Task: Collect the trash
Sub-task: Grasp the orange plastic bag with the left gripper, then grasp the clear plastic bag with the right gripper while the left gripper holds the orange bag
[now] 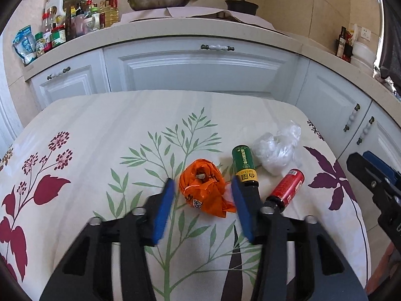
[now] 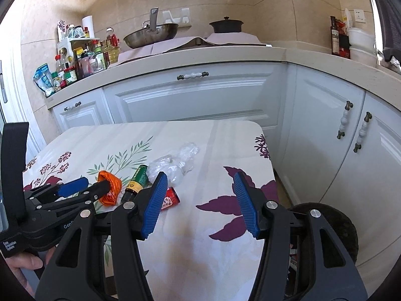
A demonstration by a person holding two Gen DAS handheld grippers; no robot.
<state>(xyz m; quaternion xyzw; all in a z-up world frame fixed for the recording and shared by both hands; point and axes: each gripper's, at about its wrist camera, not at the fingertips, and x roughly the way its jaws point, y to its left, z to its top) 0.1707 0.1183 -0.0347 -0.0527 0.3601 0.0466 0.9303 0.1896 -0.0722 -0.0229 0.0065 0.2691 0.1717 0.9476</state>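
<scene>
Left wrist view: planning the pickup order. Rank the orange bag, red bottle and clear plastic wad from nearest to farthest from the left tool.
1. Orange bag, between the open left tool's fingers.
2. Red bottle, to the right, lying down.
3. Clear plastic wad, farther back on the right.

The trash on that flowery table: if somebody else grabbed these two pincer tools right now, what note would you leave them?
Left gripper: open, its blue pads on either side of the orange bag, not closed on it.
Right gripper: open, empty, over bare tablecloth near the table's right edge.
On the table: orange bag, green bottle and red bottle lying down, crumpled clear plastic behind them.
Done: nothing picked up.
Left: all four pieces. A dark bin seems to sit beside the table.
</scene>
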